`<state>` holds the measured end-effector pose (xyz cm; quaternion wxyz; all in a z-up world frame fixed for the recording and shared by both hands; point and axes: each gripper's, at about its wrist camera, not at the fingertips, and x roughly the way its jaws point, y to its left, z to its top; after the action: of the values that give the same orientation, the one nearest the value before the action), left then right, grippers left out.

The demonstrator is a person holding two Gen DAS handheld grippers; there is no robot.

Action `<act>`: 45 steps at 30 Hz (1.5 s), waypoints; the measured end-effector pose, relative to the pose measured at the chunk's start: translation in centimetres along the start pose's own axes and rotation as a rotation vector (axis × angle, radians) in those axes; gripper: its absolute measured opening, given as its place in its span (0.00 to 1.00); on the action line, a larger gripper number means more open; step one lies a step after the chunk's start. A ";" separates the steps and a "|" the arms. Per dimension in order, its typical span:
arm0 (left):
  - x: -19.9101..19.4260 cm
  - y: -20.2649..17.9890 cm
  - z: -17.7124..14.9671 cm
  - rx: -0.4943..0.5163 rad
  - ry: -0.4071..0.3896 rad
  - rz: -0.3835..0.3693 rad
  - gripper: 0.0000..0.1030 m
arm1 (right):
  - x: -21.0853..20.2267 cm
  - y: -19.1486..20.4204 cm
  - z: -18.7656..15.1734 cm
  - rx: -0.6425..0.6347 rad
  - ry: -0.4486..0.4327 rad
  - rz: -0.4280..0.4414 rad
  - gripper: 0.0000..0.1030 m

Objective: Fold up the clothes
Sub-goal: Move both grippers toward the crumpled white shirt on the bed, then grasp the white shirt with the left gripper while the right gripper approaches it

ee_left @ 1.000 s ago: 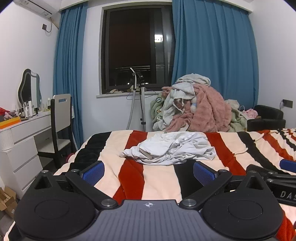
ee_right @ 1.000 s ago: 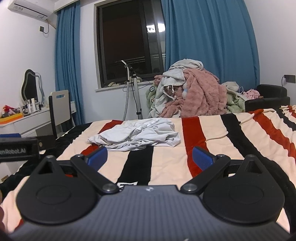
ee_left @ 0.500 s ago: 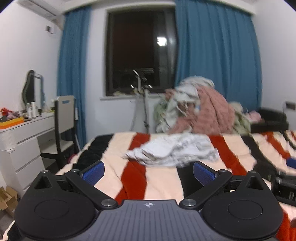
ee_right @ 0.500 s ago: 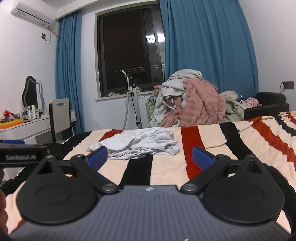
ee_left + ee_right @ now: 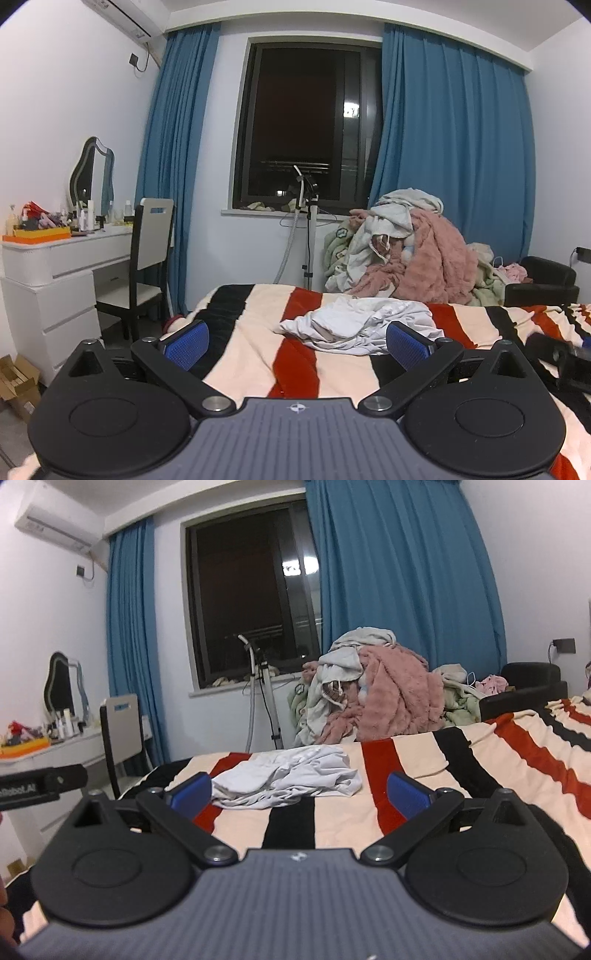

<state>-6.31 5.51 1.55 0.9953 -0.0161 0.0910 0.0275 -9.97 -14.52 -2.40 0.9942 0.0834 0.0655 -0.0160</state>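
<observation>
A crumpled white cotton garment [image 5: 360,326] lies in a loose heap on the striped fleece blanket in cream, red and black [image 5: 258,347] that covers the bed. In the left wrist view it sits at 12 o'clock, slightly toward 1, beyond the fingertips; in the right wrist view [image 5: 291,777] it sits at 11 o'clock. Nothing touches it.

The left gripper [image 5: 297,339] is held low over the near edge of the blanket, its blue-padded fingers [image 5: 186,341] spread wide apart and empty. The right gripper [image 5: 301,794] is likewise held over the blanket, blue pads [image 5: 408,794] wide apart, nothing between them. The garment is ahead of both, clear of the pads.

Behind the bed, at 1 o'clock, stands a tall pile of mixed laundry with a pink plush throw [image 5: 410,251] against blue full-length curtains [image 5: 454,147]. A dark window [image 5: 306,125] is at 12 o'clock, with a white garment steamer stand [image 5: 310,236] below it. At 9 o'clock stand a white dressing table with drawers [image 5: 55,280] and a black-framed chair with white back [image 5: 147,258].
</observation>
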 end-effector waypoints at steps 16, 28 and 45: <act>1.9 0.0 2.3 -0.002 0.085 0.104 1.00 | 0.5 1.1 9.8 0.064 -0.088 -0.029 1.00; 20.8 -7.0 1.1 0.227 0.231 -0.061 0.99 | 8.9 -4.7 2.5 0.079 0.050 0.008 1.00; 42.6 -10.0 -5.1 0.409 0.262 -0.069 0.17 | 19.0 -8.4 -5.9 0.072 0.042 -0.043 1.00</act>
<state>35.18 -2.49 -10.95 0.9580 0.1792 0.2223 -0.0277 7.74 -22.15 -12.10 0.9884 0.1181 0.0874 -0.0381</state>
